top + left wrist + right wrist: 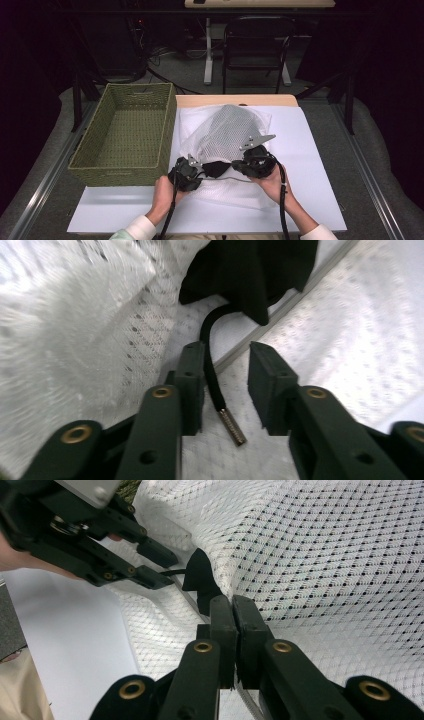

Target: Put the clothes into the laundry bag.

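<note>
On the white table sheet [310, 165], a white mesh bag [225, 130] lies centre; a green woven basket [127, 132] sits at nine o'clock, a chair [256, 47] at twelve. Left gripper [226, 385] gapes around the black drawstring [212, 375]; right gripper [233, 615] pinches the bag's edge.

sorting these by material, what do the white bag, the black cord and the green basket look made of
White bag: soft synthetic-looking mesh, matte; open diamond netting shows through. Black cord: apparently woven fabric, matte, with a shiny ribbed metal-looking tip. Green basket: woven fibre or paper rope, matte; tight braided rows on its walls.
</note>
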Motion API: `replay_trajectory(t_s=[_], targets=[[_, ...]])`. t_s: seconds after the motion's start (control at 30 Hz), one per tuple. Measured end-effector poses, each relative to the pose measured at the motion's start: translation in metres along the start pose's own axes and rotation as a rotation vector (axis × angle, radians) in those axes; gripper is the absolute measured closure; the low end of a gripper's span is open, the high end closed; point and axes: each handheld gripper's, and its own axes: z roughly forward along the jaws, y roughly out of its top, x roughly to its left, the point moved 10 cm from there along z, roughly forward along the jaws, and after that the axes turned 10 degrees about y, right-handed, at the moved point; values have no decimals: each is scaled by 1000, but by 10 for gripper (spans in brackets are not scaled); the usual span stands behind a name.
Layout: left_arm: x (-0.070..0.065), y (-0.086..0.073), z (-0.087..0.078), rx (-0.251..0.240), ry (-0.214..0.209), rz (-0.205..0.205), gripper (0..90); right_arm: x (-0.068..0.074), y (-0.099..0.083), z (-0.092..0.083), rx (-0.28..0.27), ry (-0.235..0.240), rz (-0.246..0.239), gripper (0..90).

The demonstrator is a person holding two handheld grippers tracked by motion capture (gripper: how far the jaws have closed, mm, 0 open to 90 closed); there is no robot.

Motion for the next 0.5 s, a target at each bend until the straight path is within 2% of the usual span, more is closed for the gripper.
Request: replay_trajectory(t_s=[0.1, 0.17, 0.33, 0.5], targets=[[2, 1, 5, -15, -8, -13, 807, -1, 0, -1, -3, -1, 0, 882], [4, 2, 6, -22, 5, -9, 858, -1, 0, -1, -6, 0, -2, 882], [3, 9, 8, -50, 5, -22, 872, -1, 0, -2, -5, 0, -5, 882], [7, 26, 12, -104, 48, -20, 873, 0, 1, -3, -9, -1, 1, 882]])
